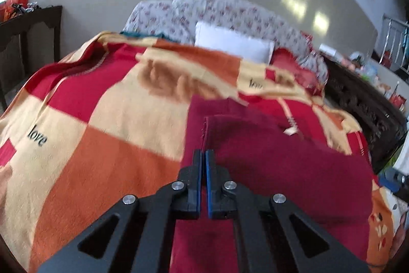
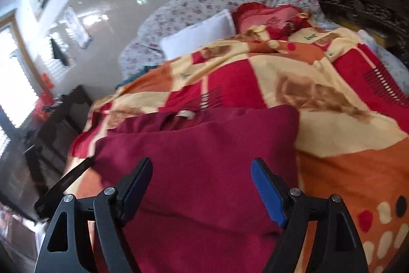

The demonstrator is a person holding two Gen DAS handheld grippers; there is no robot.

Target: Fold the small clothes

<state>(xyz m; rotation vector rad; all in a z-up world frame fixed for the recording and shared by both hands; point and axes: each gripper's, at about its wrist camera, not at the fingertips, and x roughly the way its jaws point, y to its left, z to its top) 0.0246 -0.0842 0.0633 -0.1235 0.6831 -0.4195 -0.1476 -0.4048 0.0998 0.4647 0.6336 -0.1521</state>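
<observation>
From the left wrist camera we see the left hand-held gripper [image 1: 203, 154] with its two blue-padded fingers drawn almost together, only a thin slit between them. Whether an edge of cloth is pinched in that slit we cannot tell. Just beyond the tips lies the maroon garment [image 1: 268, 152], spread on the near right part of the bed, its left hem running away from the fingertips. Under it lies a checked blanket [image 1: 115, 124] of red, orange and cream squares. Far off, a white pillow [image 1: 230, 42] leans on a floral headboard cover [image 1: 217, 9].

From the right wrist camera, our right hand-held gripper [image 2: 202, 168] stands wide apart, holding nothing, its fingers above the maroon garment [image 2: 204, 152], which lies near and centre on the same blanket [image 2: 332, 124]. The white pillow [image 2: 199, 37] and a red cushion [image 2: 268, 17] sit at the far end.
</observation>
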